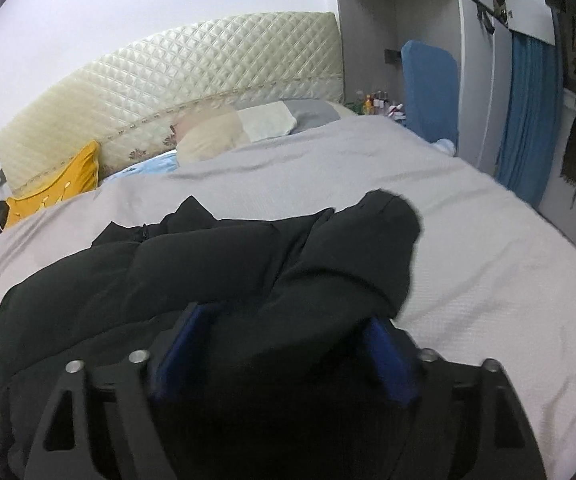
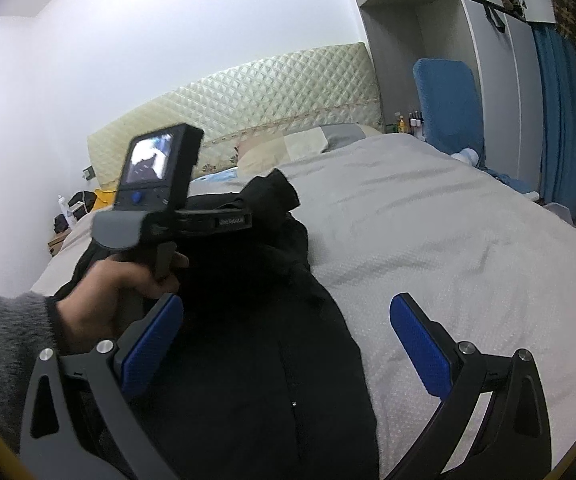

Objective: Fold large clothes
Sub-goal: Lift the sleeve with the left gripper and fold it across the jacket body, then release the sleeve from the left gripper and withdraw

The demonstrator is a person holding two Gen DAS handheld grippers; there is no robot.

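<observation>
Left tongs apart, black puffer jacket sleeve slack between pads; right tongs apart, empty. Sleeve fold looks laid on bed; next regrip hem.

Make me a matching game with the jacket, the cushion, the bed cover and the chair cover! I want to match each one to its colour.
Things:
1. jacket
2. cushion
3. bed cover
4. chair cover

Colours:
a. blue
b. light grey
c. black
d. yellow

Pairs: 1-c, 2-d, 3-b, 4-a
</observation>
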